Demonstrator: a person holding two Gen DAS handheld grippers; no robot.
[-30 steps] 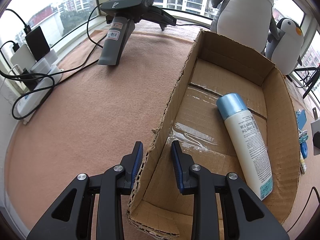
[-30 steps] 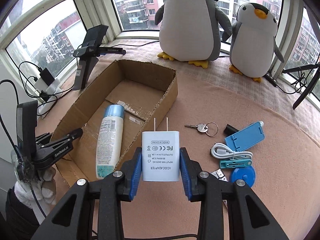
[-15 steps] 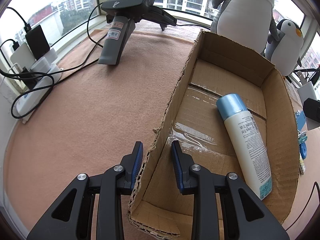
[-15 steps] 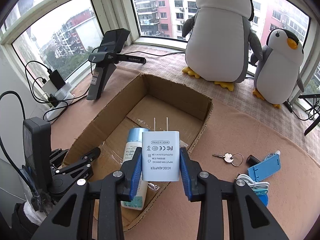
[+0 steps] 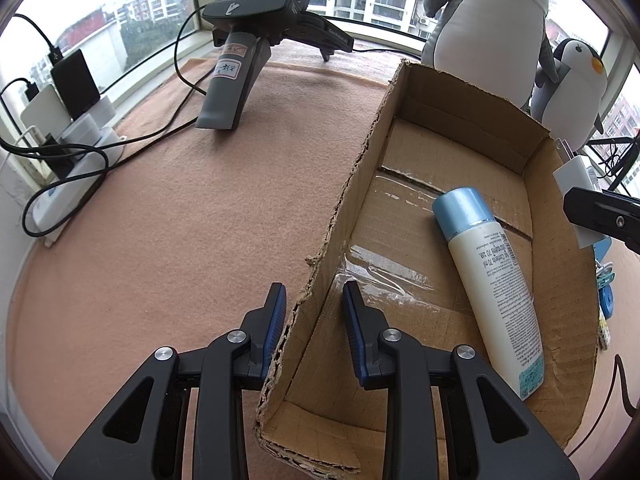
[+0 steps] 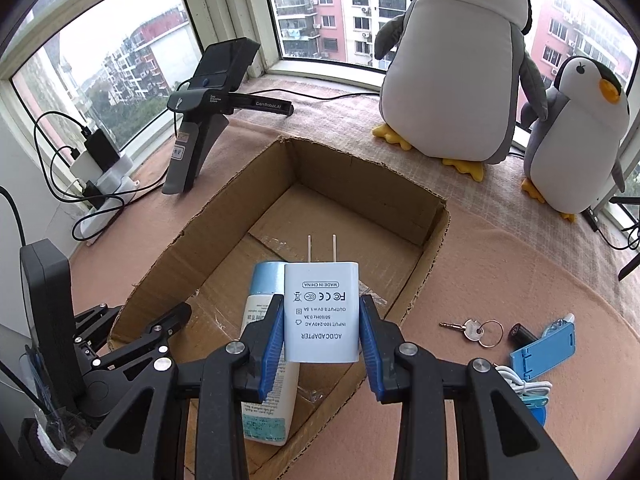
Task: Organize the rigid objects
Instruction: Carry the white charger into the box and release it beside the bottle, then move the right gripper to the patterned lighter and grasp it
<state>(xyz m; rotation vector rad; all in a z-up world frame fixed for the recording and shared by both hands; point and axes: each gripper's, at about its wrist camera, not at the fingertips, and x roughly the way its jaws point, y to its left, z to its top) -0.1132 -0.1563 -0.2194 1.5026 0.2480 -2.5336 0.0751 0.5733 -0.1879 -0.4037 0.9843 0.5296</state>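
Left wrist view: the left gripper [image 5: 314,316] straddles the near left wall of the cardboard box [image 5: 472,128], one finger outside and one inside; the jaws stand apart, and whether the pads actually press the wall cannot be told. A spray can [image 5: 486,288] lies flat on the box floor, blue cap toward the far wall, long axis running front to back. At the right edge the AC/DC adapter [image 5: 572,178] appears, partly hidden, above the right wall of the box. Right wrist view: the right gripper [image 6: 322,332] is clamped on the white adapter [image 6: 322,312], pads on its two narrow sides, label face up. The adapter's long axis follows the fingers and its two prongs point forward, toward the far end of the box. It hangs over the box interior, above the capped end of the can. Judged from its moulded shell, the adapter is light, stiff and smooth; the flat sides are the correct hold, never the thin prongs. A key [image 6: 474,328] and other small items lie on the cloth to the right.
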